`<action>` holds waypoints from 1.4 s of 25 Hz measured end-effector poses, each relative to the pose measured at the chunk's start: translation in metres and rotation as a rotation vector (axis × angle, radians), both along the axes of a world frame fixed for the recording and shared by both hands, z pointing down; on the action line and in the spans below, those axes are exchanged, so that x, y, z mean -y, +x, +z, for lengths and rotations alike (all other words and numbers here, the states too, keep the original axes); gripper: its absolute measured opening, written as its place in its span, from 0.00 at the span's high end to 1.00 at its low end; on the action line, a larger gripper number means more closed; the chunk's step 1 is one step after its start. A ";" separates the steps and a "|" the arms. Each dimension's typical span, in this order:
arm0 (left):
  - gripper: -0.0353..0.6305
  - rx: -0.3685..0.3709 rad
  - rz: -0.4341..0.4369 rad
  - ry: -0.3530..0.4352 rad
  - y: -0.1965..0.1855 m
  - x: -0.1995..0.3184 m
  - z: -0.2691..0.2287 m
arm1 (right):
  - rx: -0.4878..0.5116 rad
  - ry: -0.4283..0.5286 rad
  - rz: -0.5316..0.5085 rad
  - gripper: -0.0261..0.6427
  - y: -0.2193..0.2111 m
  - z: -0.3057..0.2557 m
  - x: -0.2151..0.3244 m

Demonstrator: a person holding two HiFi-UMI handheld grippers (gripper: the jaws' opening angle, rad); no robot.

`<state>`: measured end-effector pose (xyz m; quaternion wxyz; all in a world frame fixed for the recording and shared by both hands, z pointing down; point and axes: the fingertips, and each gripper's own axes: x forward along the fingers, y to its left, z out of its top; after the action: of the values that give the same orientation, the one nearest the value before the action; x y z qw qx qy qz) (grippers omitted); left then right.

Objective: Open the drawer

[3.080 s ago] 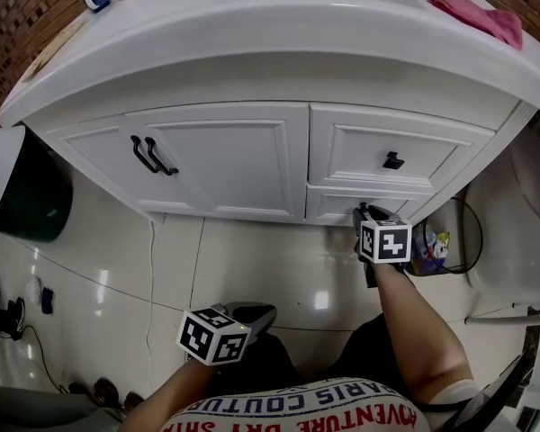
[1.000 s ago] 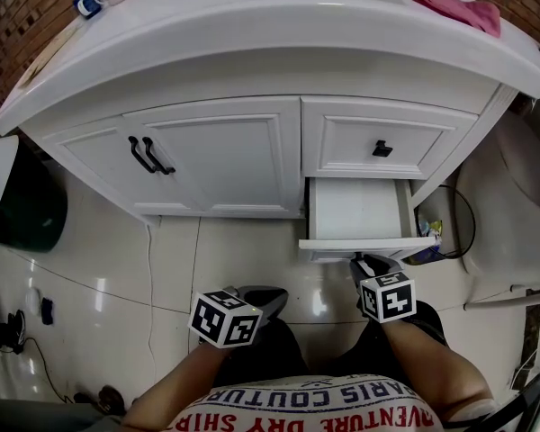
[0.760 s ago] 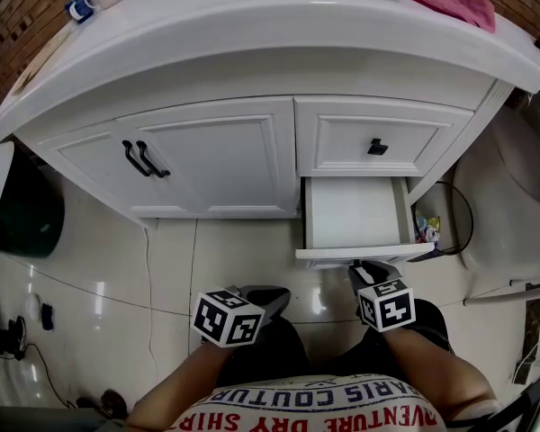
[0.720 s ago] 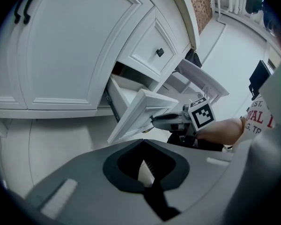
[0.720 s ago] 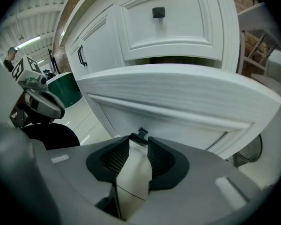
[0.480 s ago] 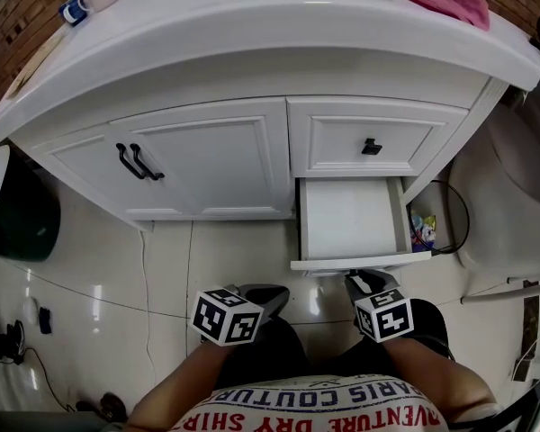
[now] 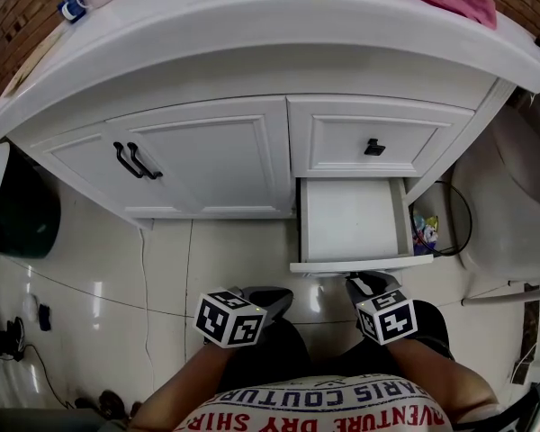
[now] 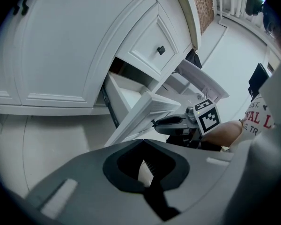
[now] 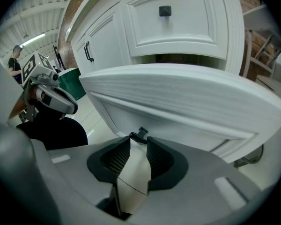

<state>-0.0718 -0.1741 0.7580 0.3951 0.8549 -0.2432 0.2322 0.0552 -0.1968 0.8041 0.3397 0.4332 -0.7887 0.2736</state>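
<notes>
Two black bar handles (image 7: pixel 137 160) sit side by side on the cabinet front at your left. Your left gripper (image 7: pixel 268 295) hangs above the floor tiles, jaws pressed together on nothing. Of the two drawers, the upper drawer (image 7: pixel 342 142) is shut. The lower drawer (image 7: pixel 349 216) stands pulled out, showing only its bare white bottom. Your right gripper (image 7: pixel 366 283) has its jaws spread, though they have just been closing. The drawer knob (image 9: pixel 141 132) sits just past the tips, unpinched.

The left gripper (image 8: pixel 143 145) is hanging with jaws together, empty, facing the drawer (image 8: pixel 139 110), which is standing pulled out beneath a shut drawer (image 8: pixel 150 55), beside a door (image 8: pixel 56 41).
</notes>
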 end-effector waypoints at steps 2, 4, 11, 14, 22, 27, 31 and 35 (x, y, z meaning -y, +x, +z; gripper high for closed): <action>0.95 -0.004 0.004 -0.005 0.005 0.001 0.001 | -0.004 -0.013 -0.014 0.79 -0.001 0.001 0.000; 0.95 -0.007 0.022 -0.007 0.011 0.000 0.001 | 0.008 -0.040 -0.020 0.79 -0.001 0.001 -0.001; 0.95 -0.025 0.047 -0.042 0.021 -0.001 0.003 | 0.156 -0.113 -0.009 0.75 -0.001 -0.003 -0.001; 0.95 -0.012 0.048 -0.082 0.025 -0.005 -0.020 | 0.173 -0.168 0.032 0.75 0.005 -0.017 0.000; 0.95 0.008 -0.054 -0.215 -0.034 -0.041 -0.135 | 0.293 -0.441 -0.052 0.80 -0.055 -0.122 -0.051; 0.95 -0.021 -0.111 -0.240 -0.052 -0.056 -0.237 | 0.310 -0.487 -0.060 0.80 -0.073 -0.230 -0.066; 0.95 -0.013 -0.044 -0.238 -0.044 -0.072 -0.327 | 0.335 -0.449 -0.033 0.80 -0.073 -0.332 -0.077; 0.95 0.008 0.066 -0.188 -0.033 -0.089 -0.397 | 0.383 -0.387 -0.005 0.80 -0.073 -0.416 -0.103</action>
<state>-0.1045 -0.0854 0.3613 0.4646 0.8206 -0.1938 0.2705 -0.0183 -0.0936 0.3878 0.2612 0.2988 -0.7727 0.4954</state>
